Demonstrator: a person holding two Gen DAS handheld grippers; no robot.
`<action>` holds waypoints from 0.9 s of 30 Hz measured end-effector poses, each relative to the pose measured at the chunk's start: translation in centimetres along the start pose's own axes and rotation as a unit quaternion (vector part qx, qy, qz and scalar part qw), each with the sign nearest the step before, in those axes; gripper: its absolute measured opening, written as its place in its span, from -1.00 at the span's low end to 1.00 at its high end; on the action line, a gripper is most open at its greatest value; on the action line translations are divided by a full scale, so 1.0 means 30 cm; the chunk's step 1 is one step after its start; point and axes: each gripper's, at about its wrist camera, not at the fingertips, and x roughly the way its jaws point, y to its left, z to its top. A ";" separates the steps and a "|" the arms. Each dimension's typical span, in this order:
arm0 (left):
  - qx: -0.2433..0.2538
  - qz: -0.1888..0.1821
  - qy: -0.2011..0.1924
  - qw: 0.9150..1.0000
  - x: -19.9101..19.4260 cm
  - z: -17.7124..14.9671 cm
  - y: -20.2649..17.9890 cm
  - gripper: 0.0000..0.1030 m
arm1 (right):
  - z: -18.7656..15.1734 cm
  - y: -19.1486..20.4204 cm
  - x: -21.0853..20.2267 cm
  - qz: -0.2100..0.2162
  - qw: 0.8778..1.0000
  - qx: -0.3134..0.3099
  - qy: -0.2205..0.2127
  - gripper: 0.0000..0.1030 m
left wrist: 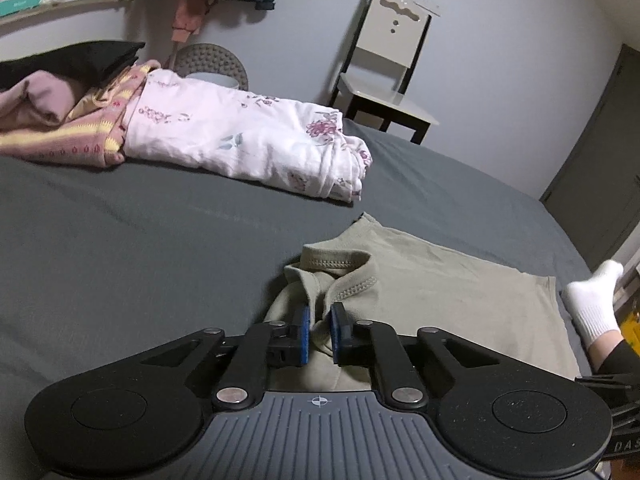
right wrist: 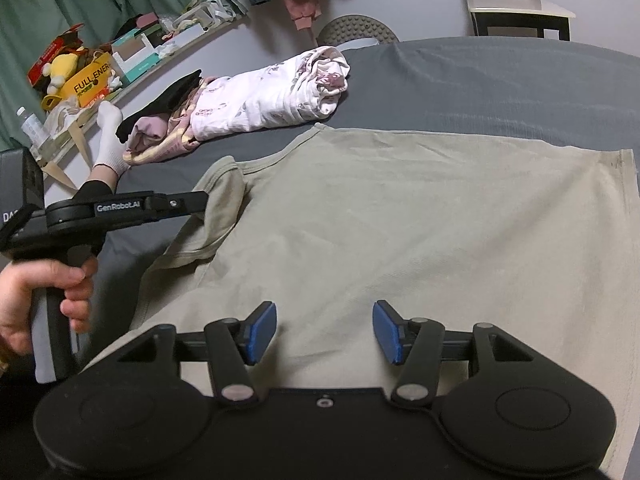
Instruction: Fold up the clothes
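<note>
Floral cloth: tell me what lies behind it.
Behind the floral cloth lie striped, pink and black clothes; how far they run beneath it is hidden.

Matt olive knit cloth shirt (right wrist: pixel 400 220) on a matt grey woven bedsheet (left wrist: pixel 140 260).

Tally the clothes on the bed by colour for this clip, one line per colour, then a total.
Olive green shirt: 1
White floral garment: 1
Pink and yellow patterned garment: 1
Plain dusty pink garment: 1
Black garment: 1
Total: 5

Khaki shirt (right wrist: pixel 400 220), grey bedsheet (left wrist: pixel 140 260), pink-floral white cloth (left wrist: pixel 248 140).
</note>
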 end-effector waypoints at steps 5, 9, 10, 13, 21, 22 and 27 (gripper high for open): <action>0.062 0.029 -0.006 0.998 -0.038 0.055 0.030 -0.82 | 0.001 -0.005 -0.001 0.000 1.000 0.003 0.000 0.03; 0.139 0.066 0.009 0.988 -0.037 0.128 0.075 -0.82 | 0.002 -0.008 -0.001 -0.002 1.000 0.004 0.000 0.03; 0.154 0.073 0.015 0.985 -0.030 0.146 0.087 -0.82 | 0.002 -0.008 0.000 -0.002 1.000 0.003 0.000 0.03; 0.191 0.089 0.034 0.977 0.000 0.184 0.115 -0.82 | 0.002 -0.008 0.002 -0.003 1.000 0.003 0.000 0.04; 0.293 0.094 0.112 0.945 0.124 0.178 0.114 -0.81 | -0.002 -0.008 0.008 -0.003 1.000 -0.005 0.006 0.10; 0.295 0.085 0.113 0.945 0.125 0.180 0.121 -0.81 | -0.002 -0.008 0.008 -0.003 1.000 -0.005 0.007 0.11; 0.316 0.055 0.125 0.939 0.126 0.185 0.144 -0.81 | 0.004 0.005 -0.016 -0.025 0.999 -0.040 -0.004 0.14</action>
